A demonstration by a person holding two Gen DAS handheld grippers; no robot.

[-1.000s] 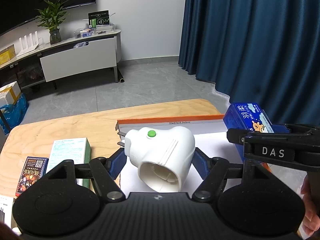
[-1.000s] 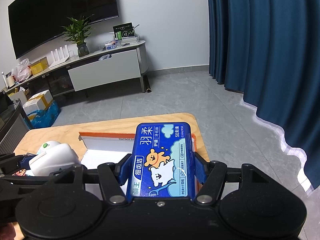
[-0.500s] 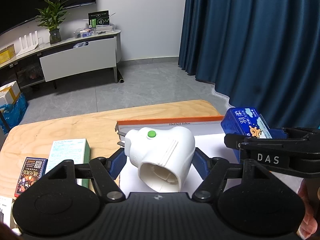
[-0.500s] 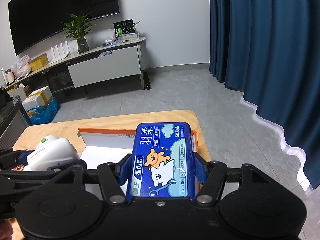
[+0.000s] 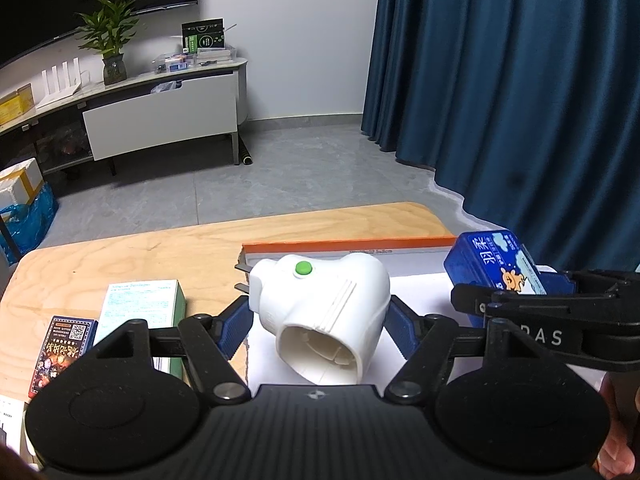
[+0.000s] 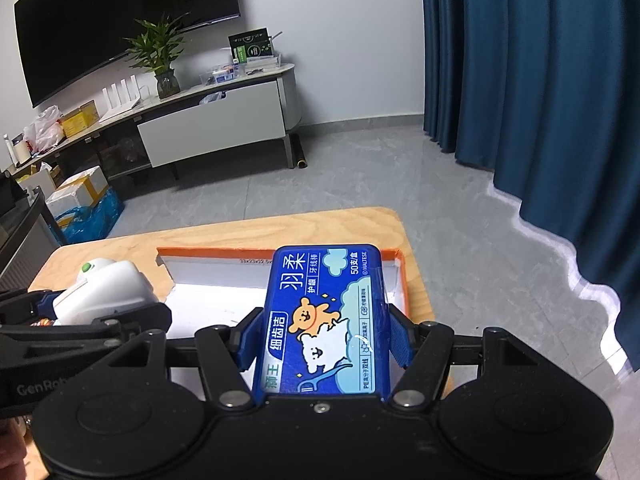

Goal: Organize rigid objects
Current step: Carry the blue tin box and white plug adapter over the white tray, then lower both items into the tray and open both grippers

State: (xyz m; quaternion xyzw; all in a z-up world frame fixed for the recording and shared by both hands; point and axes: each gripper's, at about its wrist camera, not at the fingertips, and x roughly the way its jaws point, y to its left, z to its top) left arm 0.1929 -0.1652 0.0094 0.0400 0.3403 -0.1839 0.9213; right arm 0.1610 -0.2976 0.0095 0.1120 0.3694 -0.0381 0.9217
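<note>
My left gripper (image 5: pixel 318 326) is shut on a white plug adapter (image 5: pixel 324 312) with a green button, held above the left part of an orange-rimmed white tray (image 5: pixel 348 245). My right gripper (image 6: pixel 322 334) is shut on a blue floss-pick box (image 6: pixel 324 320) with a bear picture, held above the tray (image 6: pixel 216 249). The box also shows at the right in the left wrist view (image 5: pixel 494 266), and the adapter at the left in the right wrist view (image 6: pixel 106 290).
On the wooden table (image 5: pixel 120 256) left of the tray lie a green-and-white box (image 5: pixel 138 306) and a dark card pack (image 5: pixel 60 348). Blue curtains (image 5: pixel 500 80) hang at the right. A TV cabinet (image 5: pixel 160 108) stands across the floor.
My right gripper with the blue box has shifted a little farther over the tray. The left gripper and adapter have barely moved.
</note>
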